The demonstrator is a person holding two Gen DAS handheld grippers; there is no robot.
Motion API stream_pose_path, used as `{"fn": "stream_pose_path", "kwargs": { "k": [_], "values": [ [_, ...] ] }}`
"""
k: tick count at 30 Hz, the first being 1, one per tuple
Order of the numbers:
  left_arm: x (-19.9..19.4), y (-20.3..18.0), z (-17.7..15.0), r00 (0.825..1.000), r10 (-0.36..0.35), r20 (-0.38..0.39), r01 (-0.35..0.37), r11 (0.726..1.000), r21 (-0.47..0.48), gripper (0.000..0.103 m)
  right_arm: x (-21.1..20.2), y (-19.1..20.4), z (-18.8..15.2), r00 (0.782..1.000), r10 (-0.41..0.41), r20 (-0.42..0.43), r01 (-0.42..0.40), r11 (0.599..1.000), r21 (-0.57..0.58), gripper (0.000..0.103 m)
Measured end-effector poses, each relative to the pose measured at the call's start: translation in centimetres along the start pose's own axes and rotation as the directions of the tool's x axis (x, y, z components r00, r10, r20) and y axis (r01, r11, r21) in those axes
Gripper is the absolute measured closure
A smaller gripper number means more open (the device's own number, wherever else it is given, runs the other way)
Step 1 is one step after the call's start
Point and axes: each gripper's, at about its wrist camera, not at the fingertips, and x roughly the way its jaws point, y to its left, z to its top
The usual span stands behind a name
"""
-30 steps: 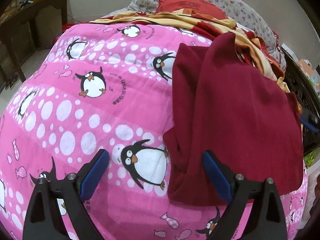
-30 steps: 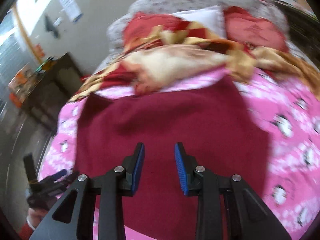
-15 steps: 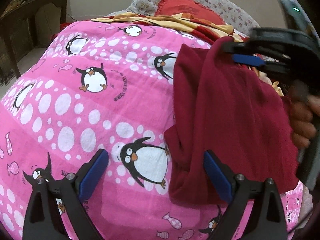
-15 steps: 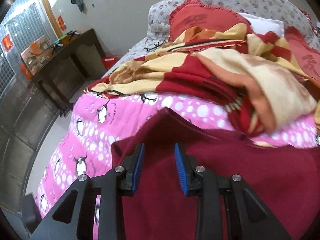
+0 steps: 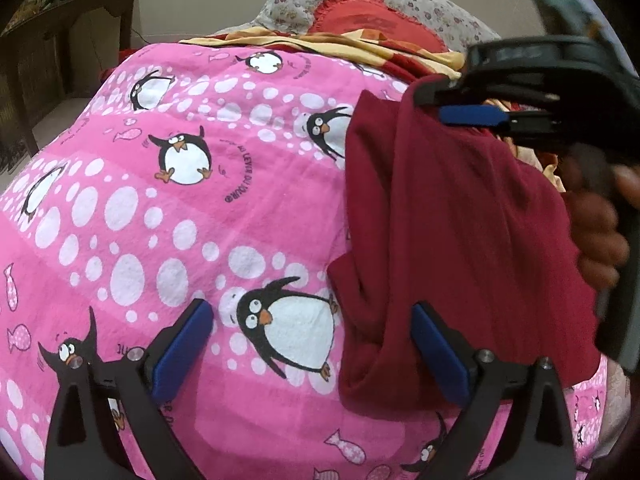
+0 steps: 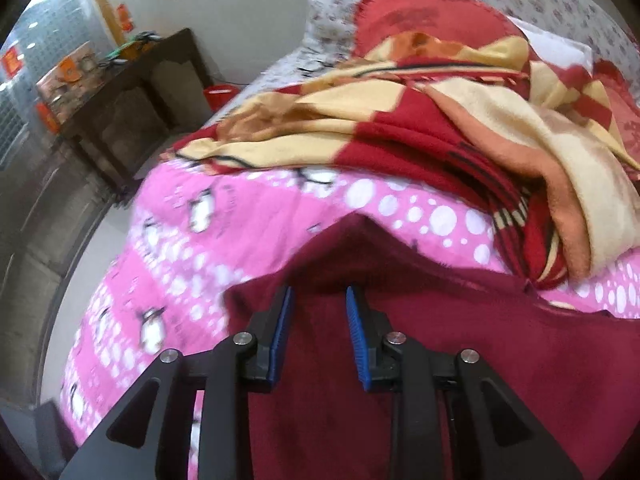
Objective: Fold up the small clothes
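A pink penguin-print quilt (image 5: 168, 216) covers the bed and fills most of both views. A rumpled red and yellow blanket (image 6: 460, 120) lies beyond the right claw (image 6: 318, 322), partly hiding a red pillow (image 6: 420, 20) behind it. The maroon garment (image 5: 448, 232) lies on the quilt ahead and to the right of the left claw (image 5: 312, 348), its near edge bunched in folds beside the right pad. The left claw is spread wide, gripping nothing. The right claw's jaws stand partly parted over the garment's far peaked edge; whether they pinch cloth is unclear, the view being blurred
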Motion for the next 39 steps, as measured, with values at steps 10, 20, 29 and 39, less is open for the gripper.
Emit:
{"fn": "stream_pose_path", "kwargs": {
  "k": [10, 20, 29, 39],
  "values": [
    [0.1, -0.1, -0.1, 1.0, -0.002, 0.005, 0.002, 1.0, 0.001, 0.002, 2.5, 5.5, -1.1, 0.992, -0.121, -0.042, 0.111, 0.975, -0.192, 0.041],
    [-1.0, 0.6, 0.8, 0.997, -0.071, 0.003, 0.071, 0.997, -0.008, 0.002, 1.6, 1.7, -0.6, 1.0, -0.021, -0.02, 0.02, 0.999, -0.05, 0.077],
    [0.8, -0.7, 2.6, 0.99, -0.144, 0.013, 0.144, 0.989, 0.021, 0.002, 0.3, 1.2, -0.5, 0.999, 0.038, 0.001, -0.038, 0.999, -0.024, 0.078],
    [2.7, -1.0, 3.2, 0.954, -0.299, -0.011, 0.299, 0.954, -0.033, 0.056, 0.5, 0.8, -0.1, 0.996, 0.072, -0.058, -0.071, 0.997, 0.012, 0.051]
  ]
}}
